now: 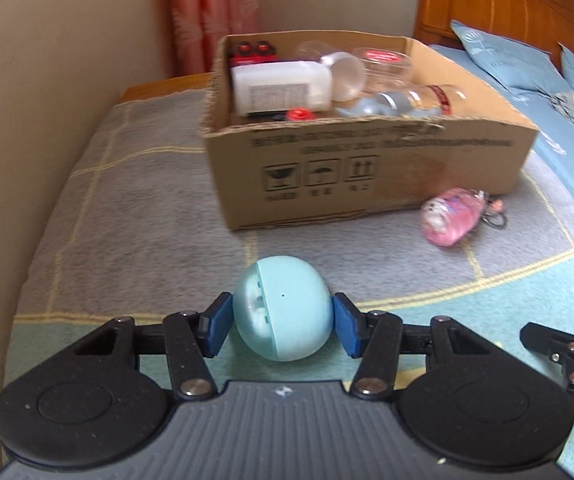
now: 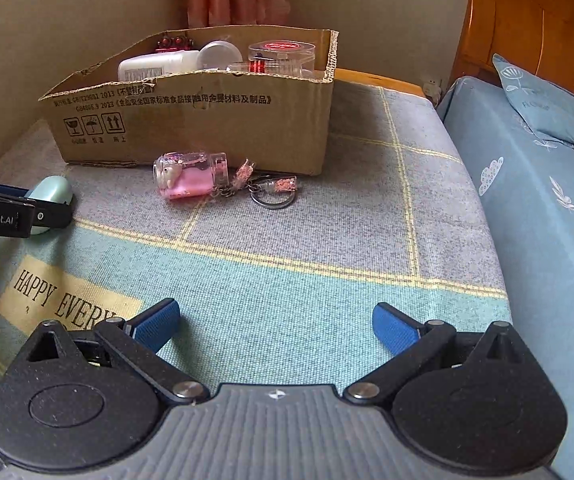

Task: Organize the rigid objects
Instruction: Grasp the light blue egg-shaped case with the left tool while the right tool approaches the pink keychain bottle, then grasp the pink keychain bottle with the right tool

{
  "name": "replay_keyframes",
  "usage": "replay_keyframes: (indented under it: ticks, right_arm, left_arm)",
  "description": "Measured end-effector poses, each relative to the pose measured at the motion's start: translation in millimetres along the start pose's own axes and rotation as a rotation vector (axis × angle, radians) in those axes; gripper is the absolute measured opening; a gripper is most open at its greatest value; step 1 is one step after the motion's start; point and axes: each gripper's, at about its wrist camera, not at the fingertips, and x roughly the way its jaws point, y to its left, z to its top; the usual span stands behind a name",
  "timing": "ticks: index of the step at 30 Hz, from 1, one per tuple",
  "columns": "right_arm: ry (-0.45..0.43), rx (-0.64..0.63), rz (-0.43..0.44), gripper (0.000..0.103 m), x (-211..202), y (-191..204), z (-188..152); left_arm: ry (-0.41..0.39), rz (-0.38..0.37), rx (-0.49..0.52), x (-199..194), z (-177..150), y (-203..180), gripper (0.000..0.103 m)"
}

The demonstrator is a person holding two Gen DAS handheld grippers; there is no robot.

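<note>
**Teal egg-shaped case in the left pads; pink keychain bottle loose by the box**

Your left hand-held gripper [image 1: 283, 316] has its two blue pads against opposite flanks of the teal egg-shaped case [image 1: 283, 308]. The pads look to be touching, so read it as closed on the case. The case sits low over the blanket [image 1: 127, 208]; whether it has lifted clear cannot be told from either view.

Handling, as a judgement: smooth hard plastic shell, likely light and hollow. The surface is curved and glossy, so it may squirt out forward or down if you squeeze off-centre. Keep the pads on the widest part, as they are now. A seam runs down the left side of the shell; pressing across it could pop the halves, so use moderate force only.

Your right hand-held gripper [image 2: 275, 326] hangs over the blanket with its jaws spread wide and nothing between them.

The cardboard box [image 1: 367, 176] stands ahead, already holding a white bottle [image 1: 279, 84] and clear jars [image 1: 383, 64]. The pink keychain bottle [image 2: 191, 176] lies on its side just in front of the box wall, ring and chain trailing to the right. Take it by the rigid body, not the chain; it looks small, light and possibly liquid-filled.
</note>
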Motion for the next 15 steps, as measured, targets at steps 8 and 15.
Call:
replay_keyframes:
  ticks: [8, 15]
  right_arm:
    - [-0.054, 0.003, -0.003, 0.103, 8, 6, 4]
    - [-0.028, -0.048, 0.049, 0.103, 22, 21, 26]
  left_arm:
    - [-0.007, 0.022, -0.038, -1, -3, 17, 0.055]
    - [-0.016, 0.031, -0.047, -2, -7, 26, 0.058]
